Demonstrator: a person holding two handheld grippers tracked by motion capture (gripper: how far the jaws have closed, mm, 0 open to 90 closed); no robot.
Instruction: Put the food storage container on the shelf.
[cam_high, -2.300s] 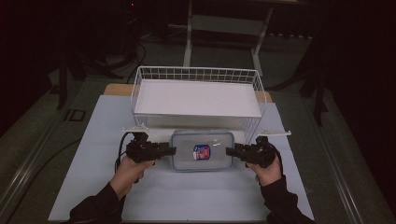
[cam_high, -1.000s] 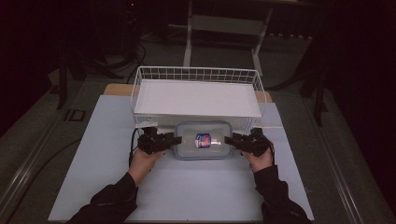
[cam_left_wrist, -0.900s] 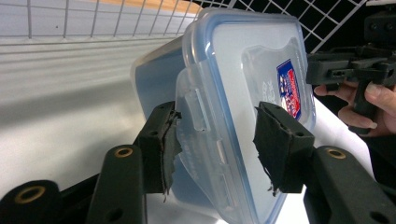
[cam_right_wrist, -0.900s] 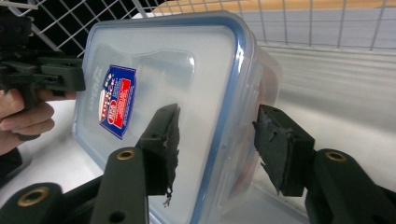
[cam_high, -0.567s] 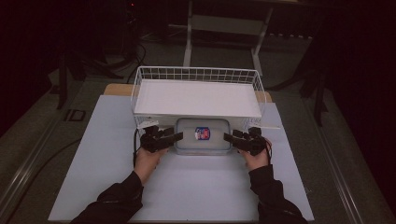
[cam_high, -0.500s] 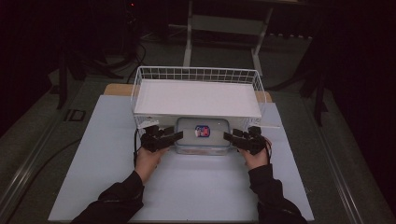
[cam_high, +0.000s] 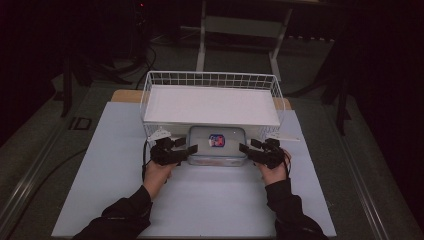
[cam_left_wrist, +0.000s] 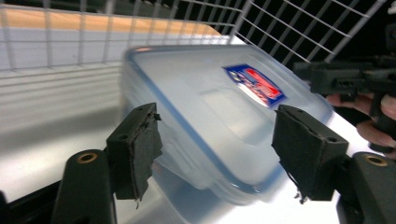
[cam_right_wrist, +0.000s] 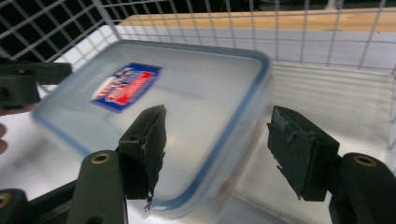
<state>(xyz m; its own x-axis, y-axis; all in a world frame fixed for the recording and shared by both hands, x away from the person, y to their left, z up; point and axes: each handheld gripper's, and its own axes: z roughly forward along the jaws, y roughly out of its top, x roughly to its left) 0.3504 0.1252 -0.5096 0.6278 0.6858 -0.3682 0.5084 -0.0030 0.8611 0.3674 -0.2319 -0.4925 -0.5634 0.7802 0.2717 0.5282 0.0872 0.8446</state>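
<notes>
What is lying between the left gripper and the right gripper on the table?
The clear plastic container with a blue-rimmed lid lies between the left gripper and the right gripper, at the wire basket's near side. The high view shows this.

The way forward is blocked by the white wire basket (cam_high: 212, 102), against whose near wall the clear lidded plastic container (cam_high: 216, 145) is set. Open room is left on the pale blue table mat (cam_high: 210, 200) nearer the person, and to either side.
</notes>
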